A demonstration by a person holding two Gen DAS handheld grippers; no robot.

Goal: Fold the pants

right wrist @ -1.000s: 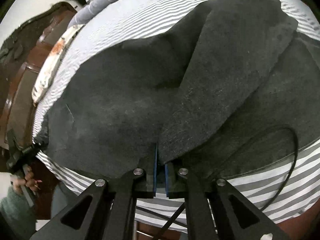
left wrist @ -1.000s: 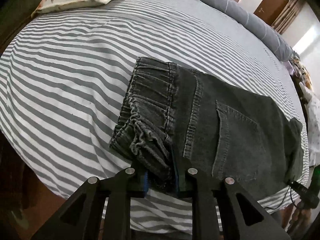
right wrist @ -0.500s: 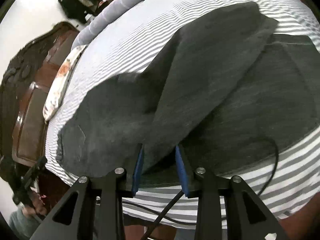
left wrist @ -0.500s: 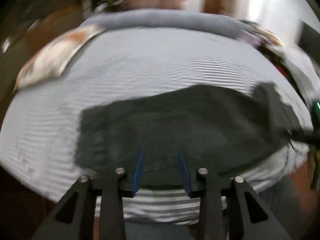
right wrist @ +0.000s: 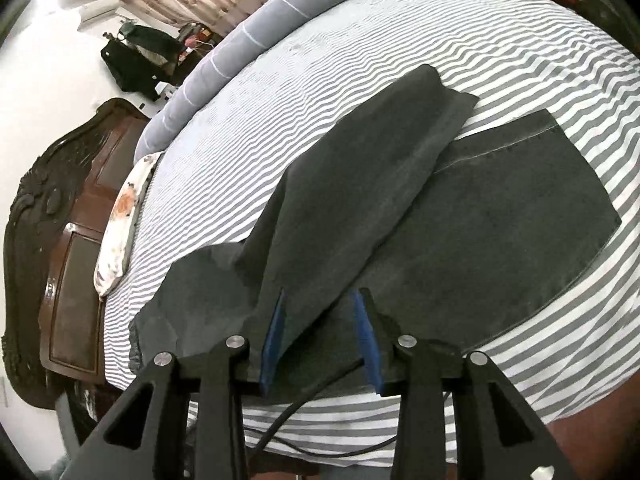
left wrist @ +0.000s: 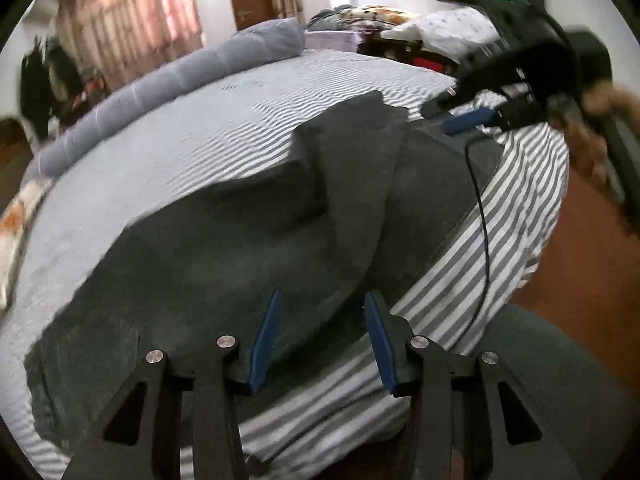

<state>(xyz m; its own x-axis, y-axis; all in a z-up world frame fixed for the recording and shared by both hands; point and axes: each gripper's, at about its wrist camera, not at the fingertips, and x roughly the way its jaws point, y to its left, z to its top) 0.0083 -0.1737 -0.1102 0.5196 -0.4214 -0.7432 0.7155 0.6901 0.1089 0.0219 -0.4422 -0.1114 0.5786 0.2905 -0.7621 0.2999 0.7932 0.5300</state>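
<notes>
Pants (right wrist: pixel 460 232): dark grey denim-like cloth, matt, slightly rough weave, pale stitched hem line, lying on the bedsheet (right wrist: pixel 360 80), which is smooth matt cloth in grey and white stripes; bolster (left wrist: pixel 172 80) at the sheet's far edge is soft grey quilted fabric, and the pillow (right wrist: pixel 120 216) by the headboard is printed cloth. Headboard (right wrist: pixel 60 240): dark carved wood, glossy varnish. Left gripper (left wrist: pixel 320 340) and right gripper (right wrist: pixel 320 336): matt black plastic fingers, blue rubbery-looking pads (left wrist: pixel 266 340), shiny metal bolt heads (right wrist: pixel 408 340); cable (left wrist: pixel 482 216) across the pants is smooth black, slightly glossy.
</notes>
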